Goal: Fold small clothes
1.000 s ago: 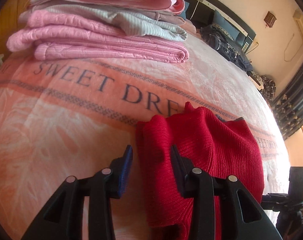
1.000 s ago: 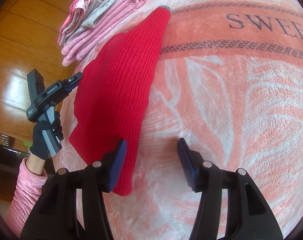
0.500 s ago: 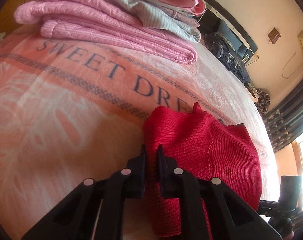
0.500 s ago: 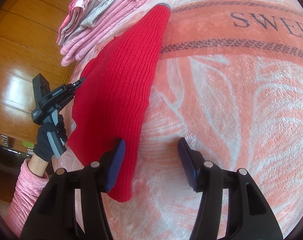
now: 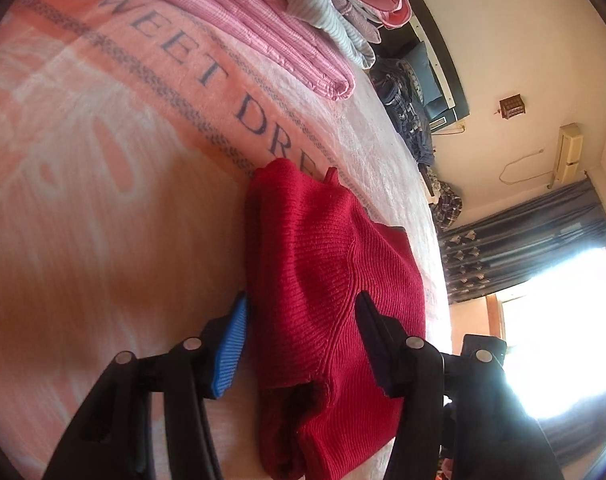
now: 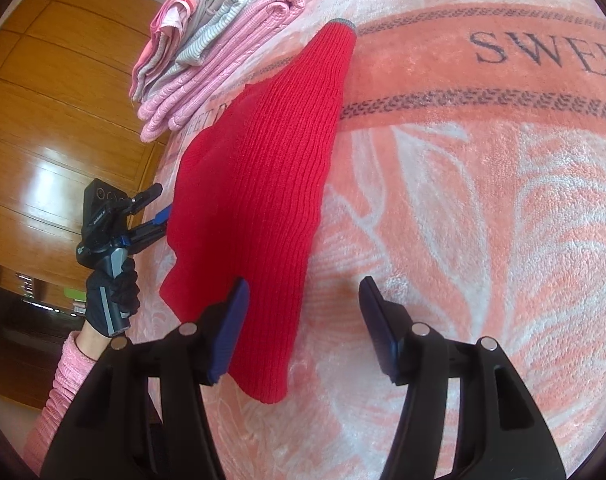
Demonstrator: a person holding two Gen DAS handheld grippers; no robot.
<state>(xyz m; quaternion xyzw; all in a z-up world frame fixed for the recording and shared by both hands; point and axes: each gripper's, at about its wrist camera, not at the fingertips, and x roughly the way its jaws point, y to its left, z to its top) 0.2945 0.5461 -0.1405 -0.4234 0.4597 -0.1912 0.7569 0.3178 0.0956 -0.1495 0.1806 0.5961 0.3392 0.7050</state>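
Red knit garment [image 6: 263, 184] lies along the bed's [image 6: 483, 240] left edge, bare blanket to its right. Left tongs [image 5: 303, 312] gape astride its near edge; right tongs [image 6: 303, 300] spread wide, empty. Folded pile [image 6: 207, 56] behind.

ribbed red knit garment [image 6: 263, 184] | peach-and-white leaf-patterned blanket [image 6: 483, 240], dark grey lettering | pink, grey-striped folded stack [image 6: 207, 60] | blue-padded black gripper fingers [image 6: 227, 332]
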